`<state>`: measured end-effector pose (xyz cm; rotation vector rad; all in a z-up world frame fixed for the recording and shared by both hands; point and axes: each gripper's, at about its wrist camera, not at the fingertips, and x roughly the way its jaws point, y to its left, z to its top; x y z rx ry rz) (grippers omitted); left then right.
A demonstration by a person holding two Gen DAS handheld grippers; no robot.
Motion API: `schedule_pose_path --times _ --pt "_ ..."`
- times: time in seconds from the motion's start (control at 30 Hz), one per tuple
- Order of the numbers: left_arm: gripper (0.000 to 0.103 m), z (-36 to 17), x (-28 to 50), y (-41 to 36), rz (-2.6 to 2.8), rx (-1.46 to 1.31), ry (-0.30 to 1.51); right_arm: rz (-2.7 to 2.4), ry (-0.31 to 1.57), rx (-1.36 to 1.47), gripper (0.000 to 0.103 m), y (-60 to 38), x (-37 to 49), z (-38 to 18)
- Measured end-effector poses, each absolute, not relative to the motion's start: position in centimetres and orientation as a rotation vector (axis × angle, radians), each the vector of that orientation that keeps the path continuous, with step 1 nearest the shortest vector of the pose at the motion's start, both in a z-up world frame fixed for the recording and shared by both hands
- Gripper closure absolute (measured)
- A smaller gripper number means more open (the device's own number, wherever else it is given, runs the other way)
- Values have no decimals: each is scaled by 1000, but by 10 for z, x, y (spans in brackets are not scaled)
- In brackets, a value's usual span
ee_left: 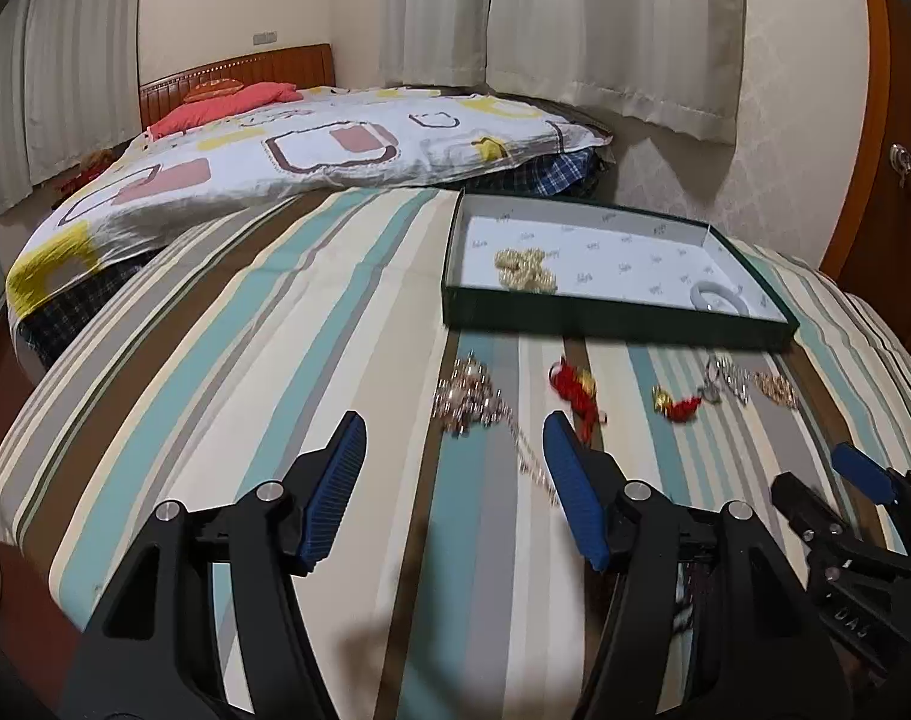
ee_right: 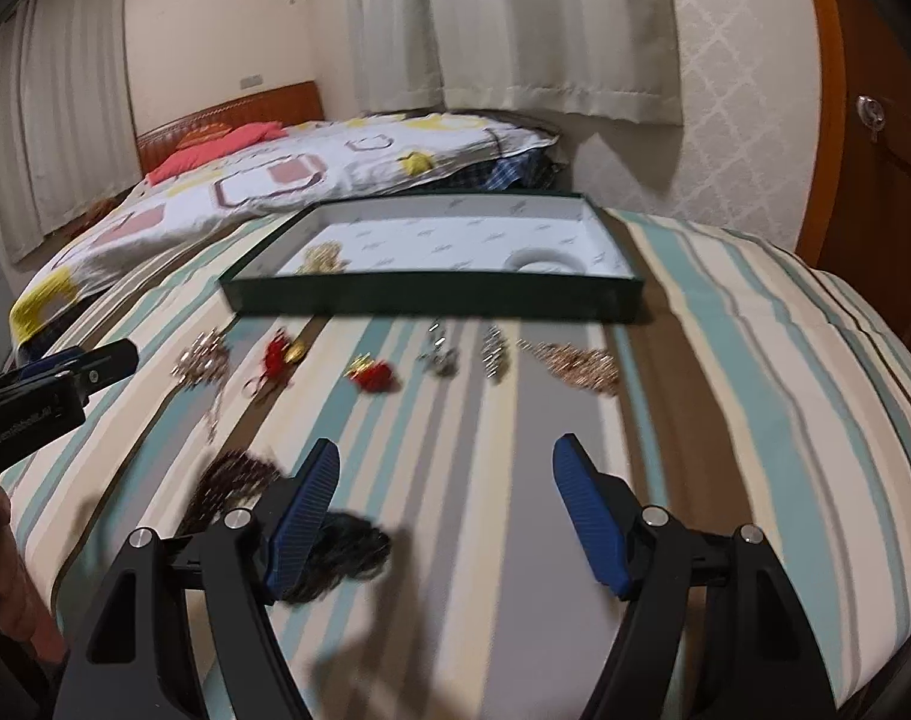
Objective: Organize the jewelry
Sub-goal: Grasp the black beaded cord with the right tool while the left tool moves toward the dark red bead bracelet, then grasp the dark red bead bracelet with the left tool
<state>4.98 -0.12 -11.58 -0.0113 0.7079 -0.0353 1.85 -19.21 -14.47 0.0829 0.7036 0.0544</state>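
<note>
A dark green tray (ee_left: 611,318) (ee_right: 431,303) with a white lining holds a gold chain (ee_left: 526,270) (ee_right: 322,257) and a white bangle (ee_left: 716,297) (ee_right: 539,258). Loose jewelry lies in a row in front of it: a silver-gold chain (ee_left: 470,399) (ee_right: 202,360), two red charms (ee_left: 572,387) (ee_left: 674,405) (ee_right: 281,354) (ee_right: 371,373), silver pieces (ee_left: 725,381) (ee_right: 440,360) and a rose-gold chain (ee_left: 776,387) (ee_right: 575,363). Dark beads (ee_right: 233,483) lie near the right gripper. My left gripper (ee_left: 452,444) is open and empty above the cloth. My right gripper (ee_right: 446,468) is open and empty.
The jewelry lies on a striped cloth (ee_left: 275,360) (ee_right: 725,360) over a raised surface. A bed with a patterned quilt (ee_left: 311,156) (ee_right: 263,192) is behind. Curtains (ee_left: 611,30) and a wooden door (ee_right: 875,150) stand at the back right.
</note>
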Motion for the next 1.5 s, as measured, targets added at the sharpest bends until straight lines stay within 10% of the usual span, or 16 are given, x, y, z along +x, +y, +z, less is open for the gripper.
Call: schedule_pose_path --times 0.47,0.83,1.5 --pt "43 -123 39 5 -34 -28 730 89 814 47 37 -172 18 -170" --pt "43 -126 36 -11 -76 -15 743 56 815 56 70 -190 16 -169" --pt "43 -142 30 -52 -158 37 783 -18 803 98 73 -230 9 -170"
